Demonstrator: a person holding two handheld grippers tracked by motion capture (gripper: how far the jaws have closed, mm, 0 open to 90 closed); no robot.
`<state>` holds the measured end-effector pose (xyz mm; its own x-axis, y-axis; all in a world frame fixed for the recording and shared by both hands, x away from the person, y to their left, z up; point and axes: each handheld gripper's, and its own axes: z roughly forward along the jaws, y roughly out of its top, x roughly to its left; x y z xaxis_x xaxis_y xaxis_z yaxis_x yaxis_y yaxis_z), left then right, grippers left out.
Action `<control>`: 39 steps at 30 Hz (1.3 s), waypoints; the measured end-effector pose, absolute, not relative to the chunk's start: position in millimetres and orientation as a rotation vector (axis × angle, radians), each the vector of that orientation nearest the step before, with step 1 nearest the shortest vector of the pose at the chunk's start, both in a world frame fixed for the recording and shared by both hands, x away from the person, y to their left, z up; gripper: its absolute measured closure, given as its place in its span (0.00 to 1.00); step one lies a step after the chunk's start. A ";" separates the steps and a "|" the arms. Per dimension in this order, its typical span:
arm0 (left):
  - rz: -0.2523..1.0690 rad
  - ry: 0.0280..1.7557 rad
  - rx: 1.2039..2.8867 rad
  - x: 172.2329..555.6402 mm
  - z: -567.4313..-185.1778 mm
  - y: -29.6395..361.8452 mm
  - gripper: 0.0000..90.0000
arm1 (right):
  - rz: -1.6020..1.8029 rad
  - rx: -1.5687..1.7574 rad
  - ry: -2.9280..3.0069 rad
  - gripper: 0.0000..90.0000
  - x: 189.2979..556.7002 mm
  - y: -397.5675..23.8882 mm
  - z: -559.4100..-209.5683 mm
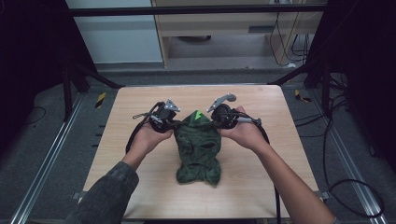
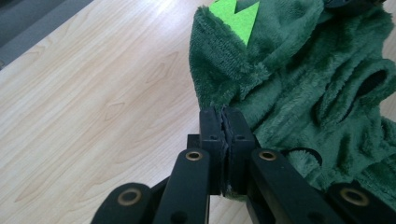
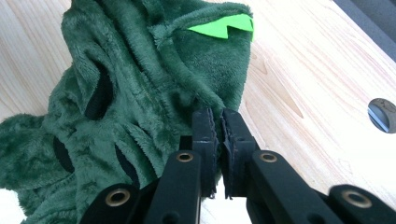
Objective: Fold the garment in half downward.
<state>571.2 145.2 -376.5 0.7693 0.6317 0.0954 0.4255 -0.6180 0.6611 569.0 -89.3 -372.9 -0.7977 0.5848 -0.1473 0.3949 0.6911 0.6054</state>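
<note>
A dark green fleece garment (image 1: 198, 151) with several openings lies on the wooden table (image 1: 135, 105), its bright green felt spike (image 1: 199, 114) at the far end. My left gripper (image 1: 178, 125) is shut on the garment's upper left edge, my right gripper (image 1: 212, 124) on its upper right edge. In the left gripper view the jaws (image 2: 226, 125) press together on a thin fold of the garment (image 2: 317, 93), with the spike (image 2: 236, 18) beyond. In the right gripper view the jaws (image 3: 218, 125) pinch the garment's (image 3: 140, 84) rim below the spike (image 3: 224, 25).
The table has bare wood on both sides of the garment and at the far end. A round hole (image 3: 383, 114) sits in the tabletop near its edge. Cables (image 1: 345, 186) lie on the grey floor at the right, and metal rails flank the table.
</note>
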 end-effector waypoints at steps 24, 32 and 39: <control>0.490 0.760 2.310 574.2 -378.4 141.1 0.98 | 0.826 0.782 2.532 0.94 581.6 -88.1 -368.7; 0.523 0.701 2.342 562.0 -381.9 137.3 0.98 | 0.832 0.739 2.536 0.94 569.3 -87.5 -374.3; 0.523 0.698 2.330 553.7 -386.1 140.4 0.98 | 0.890 0.762 2.513 0.94 560.2 -94.1 -381.6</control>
